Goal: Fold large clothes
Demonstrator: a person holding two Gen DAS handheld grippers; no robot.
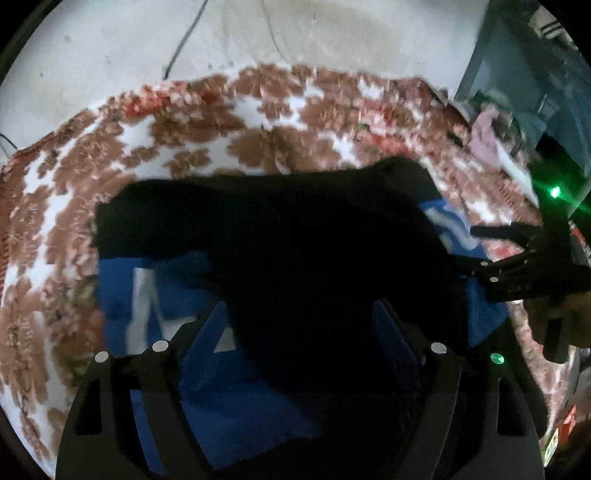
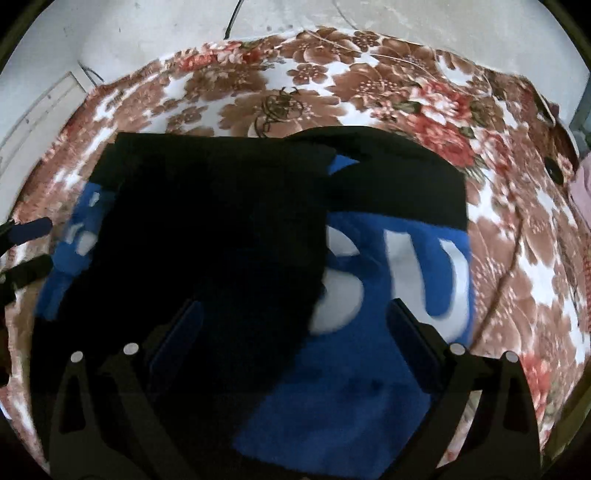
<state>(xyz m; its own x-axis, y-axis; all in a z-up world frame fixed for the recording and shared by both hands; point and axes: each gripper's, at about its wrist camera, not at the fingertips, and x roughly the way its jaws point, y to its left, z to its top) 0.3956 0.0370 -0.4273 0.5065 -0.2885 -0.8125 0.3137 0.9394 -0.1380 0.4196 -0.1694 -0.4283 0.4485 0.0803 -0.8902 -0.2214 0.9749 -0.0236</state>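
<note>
- Your left wrist view looks down, close over the black-and-blue lettered fleece garment [image 1: 280, 236].
- Your right wrist view shares it [image 2: 369, 280] and the brown floral bedspread [image 2: 258, 99].

— Where does the garment [image 2: 369, 369] lie?
— On the bedspread [image 2: 535, 280], under both grippers. The left gripper [image 1: 299, 325] is over its left part, the right gripper [image 2: 291, 325] over its right part.
— And behind?
— The wall [image 2: 406, 22], behind the bedspread.
</note>
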